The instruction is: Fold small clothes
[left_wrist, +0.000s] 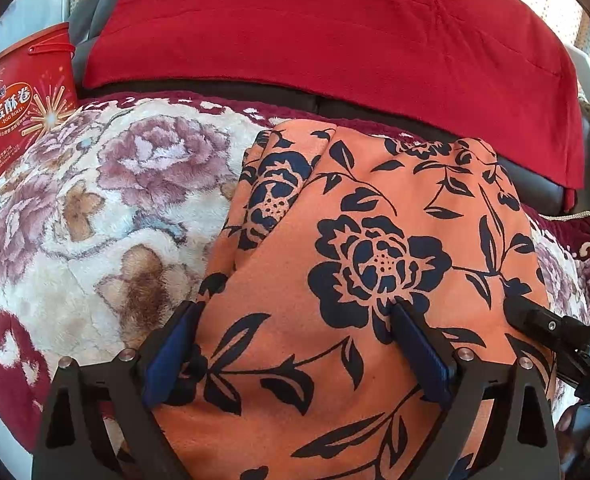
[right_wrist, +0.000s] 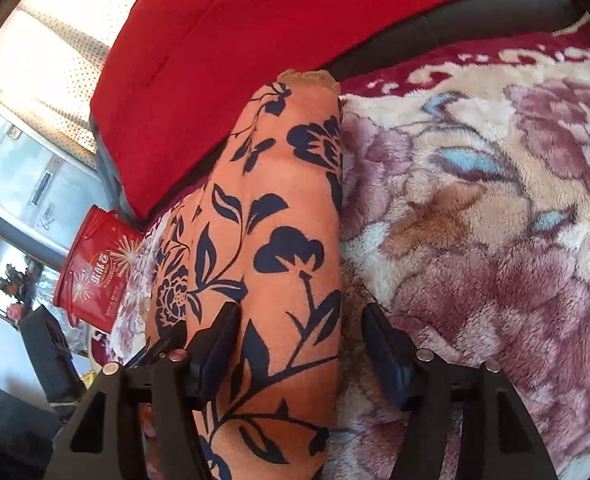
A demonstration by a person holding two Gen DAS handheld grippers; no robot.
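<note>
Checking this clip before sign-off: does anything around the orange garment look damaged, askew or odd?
One oddity: the orange floral garment shows a ragged, frayed-looking tan edge at its far end in the right wrist view. Otherwise it lies folded on the plush floral blanket, with both grippers open over it.

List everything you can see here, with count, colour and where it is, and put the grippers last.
Garment: one, orange with a navy flower print, partly folded on the blanket.
Blanket: one, cream plush with mauve flowers and a maroon border, under the garment.
Red cloth: one, plain red, draped behind the blanket.
Egg roll tin: one, red with a firework print, at the blanket's far left edge.
Left gripper: one, black with blue pads, open over the garment.
Right gripper: one, black with blue pads, open astride the garment's right edge.
</note>
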